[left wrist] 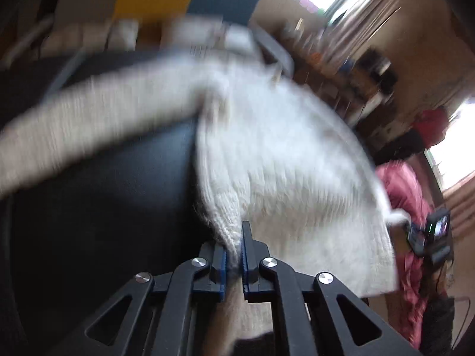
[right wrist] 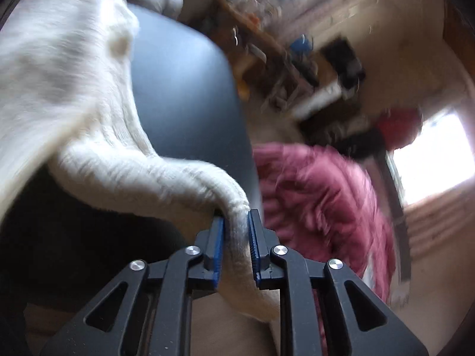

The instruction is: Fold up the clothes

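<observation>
A cream knitted sweater [left wrist: 291, 160] lies spread over a dark table [left wrist: 98, 195], one sleeve stretching left. My left gripper [left wrist: 234, 240] is shut on a fold of the sweater's knit edge. In the right wrist view the same sweater [right wrist: 68, 89] hangs from the upper left, and my right gripper [right wrist: 236, 222] is shut on another bunched part of it, with the loose end drooping below the jaws. The other gripper [left wrist: 430, 231] shows at the sweater's far corner in the left wrist view. Both views are motion-blurred.
A dark red quilted garment [right wrist: 320, 195] lies beyond the dark table's edge [right wrist: 190, 95] on the right. Cluttered wooden shelves [right wrist: 291, 68] stand at the back. Bright windows [right wrist: 436, 154] are at the right. A grey frame [left wrist: 276, 50] sits at the table's far side.
</observation>
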